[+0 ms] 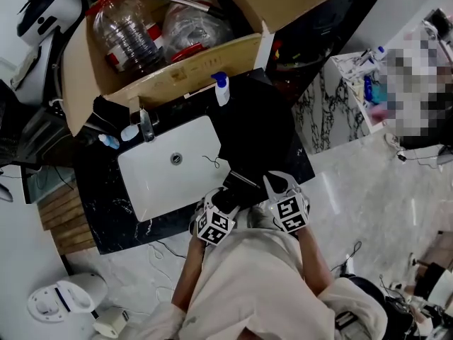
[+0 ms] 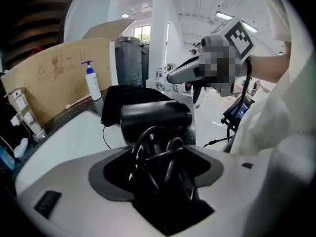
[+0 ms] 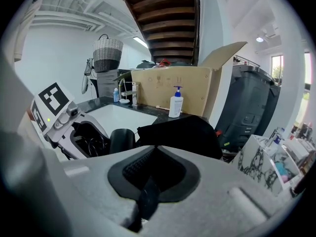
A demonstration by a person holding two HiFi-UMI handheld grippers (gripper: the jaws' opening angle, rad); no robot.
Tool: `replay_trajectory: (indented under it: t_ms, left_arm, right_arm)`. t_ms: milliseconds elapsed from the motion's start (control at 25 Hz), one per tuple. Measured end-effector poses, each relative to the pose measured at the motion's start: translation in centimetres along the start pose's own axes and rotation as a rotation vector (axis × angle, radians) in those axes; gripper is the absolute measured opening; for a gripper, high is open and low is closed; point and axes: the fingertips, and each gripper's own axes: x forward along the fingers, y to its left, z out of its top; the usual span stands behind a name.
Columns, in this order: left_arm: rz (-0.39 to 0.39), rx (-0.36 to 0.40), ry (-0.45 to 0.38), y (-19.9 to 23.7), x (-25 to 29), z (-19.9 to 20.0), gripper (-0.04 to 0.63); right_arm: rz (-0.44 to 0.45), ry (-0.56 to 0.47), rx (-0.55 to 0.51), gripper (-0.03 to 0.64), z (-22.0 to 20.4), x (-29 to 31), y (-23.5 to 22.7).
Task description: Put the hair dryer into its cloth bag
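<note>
White sink (image 1: 159, 186) sits in black counter (image 1: 99, 211), w/ cardboard box (image 1: 205, 66) behind it and pump bottle (image 1: 221, 89) at the box's front. At the counter's near edge, L gripper (image 1: 226, 195) is clamped on the hair dryer (image 2: 155, 118): coiled cord bunched btwn the jaws, barrel crosswise just past them. Black cloth bag (image 1: 258, 133) lies on the counter right of the sink, dryer just beside it. R gripper (image 1: 277, 184) pinches a black strip at the bag's near edge.

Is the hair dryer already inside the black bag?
No, the dryer sits in the left gripper with its whole barrel showing, in front of the bag.
</note>
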Motion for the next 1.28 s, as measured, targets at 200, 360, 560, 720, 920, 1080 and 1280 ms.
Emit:
replay_trajectory:
  t_ms: [200,360,560,720,920,1080,1280]
  left_arm:
    - [-0.024,-0.001,0.028,-0.1,0.3,-0.1,0.307]
    - [-0.057,-0.002,0.043,-0.1,0.6,-0.1,0.315]
    - [-0.071,0.02,0.069,-0.2,0.9,-0.1,0.316]
    - [-0.076,0.007,0.063,-0.3,0.9,0.0,0.278]
    - [-0.057,-0.034,0.041,-0.3,0.6,0.0,0.255]
    - [-0.048,-0.068,0.032,-0.2,0.2,-0.4,0.25]
    - [-0.045,-0.093,0.031,0.0,-0.5,-1.0,0.249]
  right_arm:
    - [0.012,0.007,-0.012,0.011,-0.5,0.5,-0.2]
    - [-0.001,0.035,-0.028,0.011,-0.9,0.9,-1.2]
    - [0.048,0.107,-0.099,0.015,-2.3,2.6,-1.7]
    - [0.109,0.151,-0.168,0.025,-3.2,3.9,-1.1]
    - [0.17,0.203,-0.227,0.035,-4.2,5.4,-0.4]
    - [0.204,0.232,-0.28,0.046,-4.8,6.3,0.1]
    - [0.207,0.259,-0.321,0.046,-5.4,6.9,0.4]
